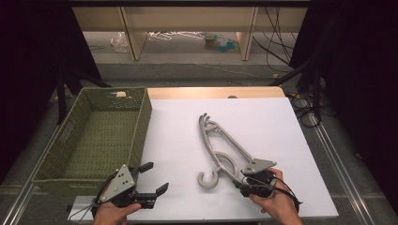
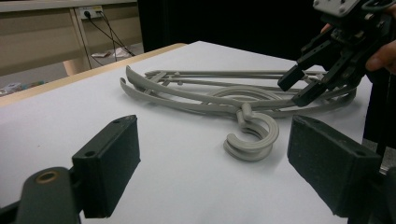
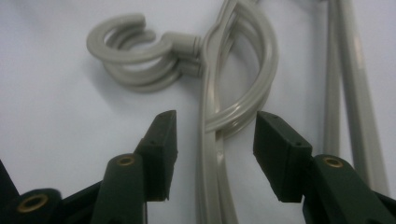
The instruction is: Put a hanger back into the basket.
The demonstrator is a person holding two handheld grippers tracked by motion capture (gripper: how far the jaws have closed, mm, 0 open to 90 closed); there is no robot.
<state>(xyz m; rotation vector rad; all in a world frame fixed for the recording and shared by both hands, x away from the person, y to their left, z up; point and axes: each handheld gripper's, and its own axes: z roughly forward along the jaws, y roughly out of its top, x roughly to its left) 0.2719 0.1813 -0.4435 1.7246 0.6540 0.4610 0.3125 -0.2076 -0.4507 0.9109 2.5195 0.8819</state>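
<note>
A stack of grey plastic hangers lies flat on the white table top, hooks toward the near edge. My right gripper is open at the hangers' near end. In the right gripper view its jaws straddle one hanger arm just below the hooks, with the pads apart from the plastic. My left gripper is open near the front edge, beside the basket, with nothing between its fingers. In the left gripper view the hooks lie ahead of its wide-open jaws, with the right gripper beyond.
A green woven basket stands empty on the table's left side. Bare white surface lies between the basket and the hangers. Behind the table are a shelf, cables and dark drapes.
</note>
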